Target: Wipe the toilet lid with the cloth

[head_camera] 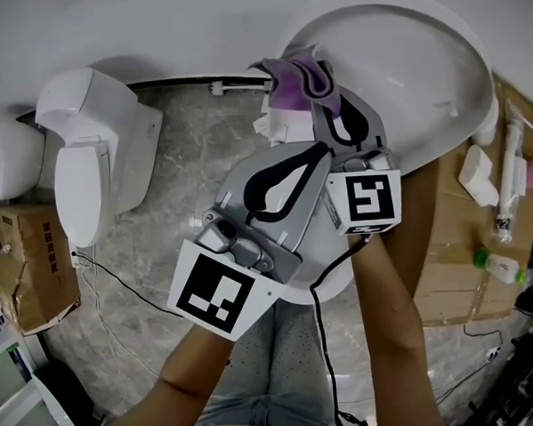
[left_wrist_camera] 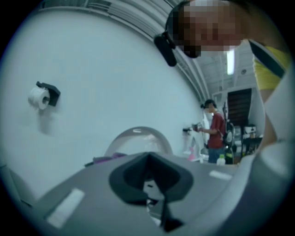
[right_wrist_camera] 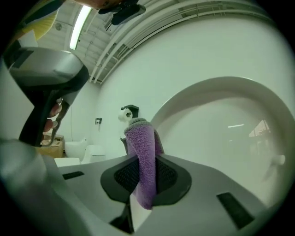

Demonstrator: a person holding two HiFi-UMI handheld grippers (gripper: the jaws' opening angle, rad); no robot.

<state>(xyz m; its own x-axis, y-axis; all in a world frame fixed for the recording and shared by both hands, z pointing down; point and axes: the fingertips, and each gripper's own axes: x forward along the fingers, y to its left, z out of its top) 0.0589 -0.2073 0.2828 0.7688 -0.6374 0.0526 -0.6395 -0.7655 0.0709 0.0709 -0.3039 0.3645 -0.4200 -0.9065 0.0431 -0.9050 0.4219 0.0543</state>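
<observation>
Clamping the upright purple cloth [head_camera: 297,80], the right hand-held gripper [head_camera: 325,107] sits just before the raised toilet lid [head_camera: 410,66]; the left hand-held gripper [head_camera: 317,156], closed and empty, lies farther from it.

We count two tongs, left gripper [head_camera: 310,161] and right gripper [head_camera: 325,102]; one purple cloth [head_camera: 297,80] at the right one's tips; one toilet lid [head_camera: 418,48] beyond them; two cardboard boxes, left box [head_camera: 30,256] and right box [head_camera: 448,243], flanking them.

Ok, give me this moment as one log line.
right claw: shut on cloth | left claw: shut, empty | lid: up | cloth near lid rim, contact unclear
</observation>
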